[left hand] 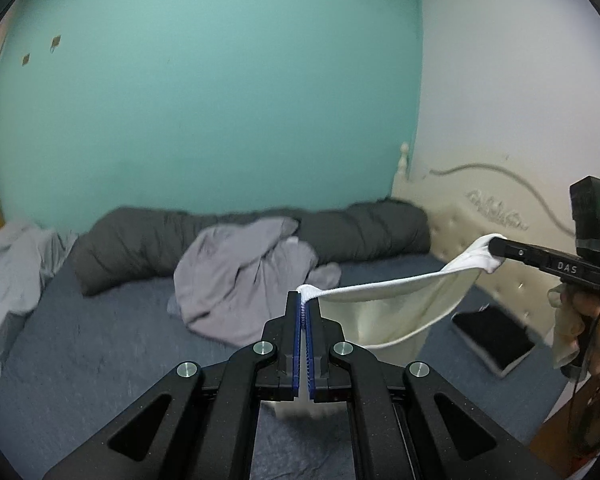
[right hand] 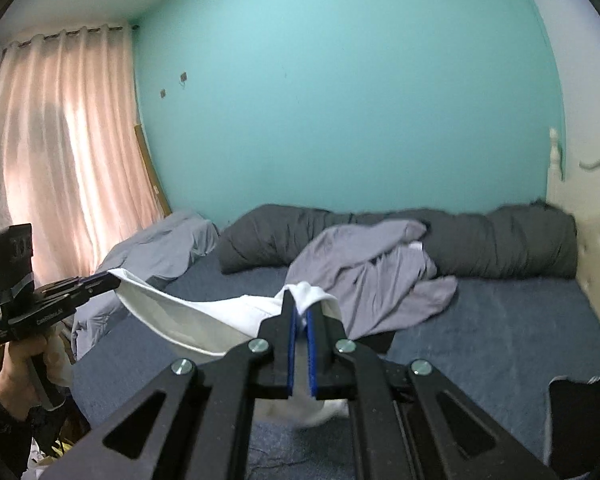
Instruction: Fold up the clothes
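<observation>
A white garment (left hand: 404,304) hangs stretched in the air above the bed between both grippers. My left gripper (left hand: 304,300) is shut on one corner of it. My right gripper (left hand: 496,250), held by a hand at the right, is shut on the other corner. In the right wrist view the white garment (right hand: 188,316) sags between my right gripper (right hand: 302,308) and my left gripper (right hand: 110,278). Its lower part drops out of sight behind the gripper bodies. A crumpled grey garment (left hand: 244,276) lies on the blue bed sheet (left hand: 100,360) behind it.
A rolled dark grey duvet (left hand: 228,236) runs along the teal wall. A light grey heap (left hand: 8,268) sits at the bed's left end. A black flat object (left hand: 492,338) lies by the cream padded headboard (left hand: 500,232). Pink curtains (right hand: 60,152) hang left.
</observation>
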Tool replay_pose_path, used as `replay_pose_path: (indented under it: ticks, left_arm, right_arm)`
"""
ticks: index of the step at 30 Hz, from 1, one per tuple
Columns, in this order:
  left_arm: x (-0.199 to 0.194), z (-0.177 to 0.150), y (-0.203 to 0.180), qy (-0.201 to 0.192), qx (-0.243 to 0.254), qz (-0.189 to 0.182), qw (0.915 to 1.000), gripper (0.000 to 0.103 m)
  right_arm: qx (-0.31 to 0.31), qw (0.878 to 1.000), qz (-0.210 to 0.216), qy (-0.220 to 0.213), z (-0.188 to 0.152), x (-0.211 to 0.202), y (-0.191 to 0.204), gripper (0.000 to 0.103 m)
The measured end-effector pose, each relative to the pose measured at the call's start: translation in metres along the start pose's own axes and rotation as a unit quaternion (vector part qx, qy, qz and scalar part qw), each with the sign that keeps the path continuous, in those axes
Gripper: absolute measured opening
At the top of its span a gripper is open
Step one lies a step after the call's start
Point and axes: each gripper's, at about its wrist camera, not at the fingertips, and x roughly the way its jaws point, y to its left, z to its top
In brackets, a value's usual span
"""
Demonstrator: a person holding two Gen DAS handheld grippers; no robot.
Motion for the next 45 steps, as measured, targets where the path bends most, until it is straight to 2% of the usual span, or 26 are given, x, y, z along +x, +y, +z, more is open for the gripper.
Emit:
replay_pose_path:
  ticks: [3, 5, 10, 13, 18, 24, 29, 34, 38, 41, 42, 43, 45]
  left_arm:
    - [-0.026, 0.022, -0.011, -0.010, -0.003, -0.015, 0.9998, 0.002]
    - [-0.037, 0.028, -0.014, -0.008, -0.010, -0.028, 0.9995, 0.002]
    - [-0.032, 0.008, -0.015, 0.025, -0.025, -0.049, 0.9982, 0.002]
    - [-0.012, -0.024, -0.016, 0.054, -0.029, -0.049, 0.9969, 0.002]
    - [0.037, -0.090, -0.016, 0.115, -0.038, -0.049, 0.9914, 0.002]
    - [0.096, -0.165, -0.006, 0.181, -0.050, -0.041, 0.9814, 0.002]
    - [0.143, -0.225, 0.008, 0.230, -0.063, -0.030, 0.9706, 0.002]
    - [0.183, -0.260, 0.027, 0.259, -0.084, -0.024, 0.9619, 0.002]
    - [0.216, -0.277, 0.048, 0.274, -0.116, -0.016, 0.9546, 0.002]
    - [0.238, -0.286, 0.061, 0.283, -0.138, -0.011, 0.9492, 0.002]
    - [0.244, -0.289, 0.065, 0.286, -0.145, -0.009, 0.9473, 0.002]
    - [0.250, -0.292, 0.069, 0.287, -0.151, -0.006, 0.9459, 0.002]
    - [0.261, -0.297, 0.076, 0.291, -0.162, -0.003, 0.9430, 0.002]
  right_arm:
    - [-0.009, 1.000, 0.000, 0.001, 0.018, -0.013, 0.010, 0.004]
    - [-0.012, 1.000, 0.004, 0.011, 0.018, -0.014, 0.014, 0.004]
    - [-0.012, 0.998, 0.013, 0.056, -0.007, 0.003, 0.017, 0.004]
    - [0.000, 0.996, 0.017, 0.087, -0.039, 0.028, 0.011, 0.004]
    - [0.034, 0.987, 0.016, 0.155, -0.113, 0.092, -0.007, 0.004]
    - [0.076, 0.971, 0.010, 0.228, -0.197, 0.165, -0.033, 0.004]
    - [0.097, 0.959, 0.008, 0.265, -0.239, 0.213, -0.052, 0.004]
    - [0.116, 0.955, -0.003, 0.273, -0.259, 0.252, -0.069, 0.008]
    - [0.132, 0.954, -0.037, 0.265, -0.271, 0.271, -0.088, 0.010]
    - [0.139, 0.956, -0.041, 0.253, -0.278, 0.269, -0.095, 0.018]
    - [0.139, 0.958, -0.040, 0.248, -0.279, 0.266, -0.095, 0.024]
    - [0.138, 0.960, -0.043, 0.240, -0.279, 0.262, -0.095, 0.035]
    - [0.148, 0.963, -0.033, 0.224, -0.282, 0.251, -0.094, 0.038]
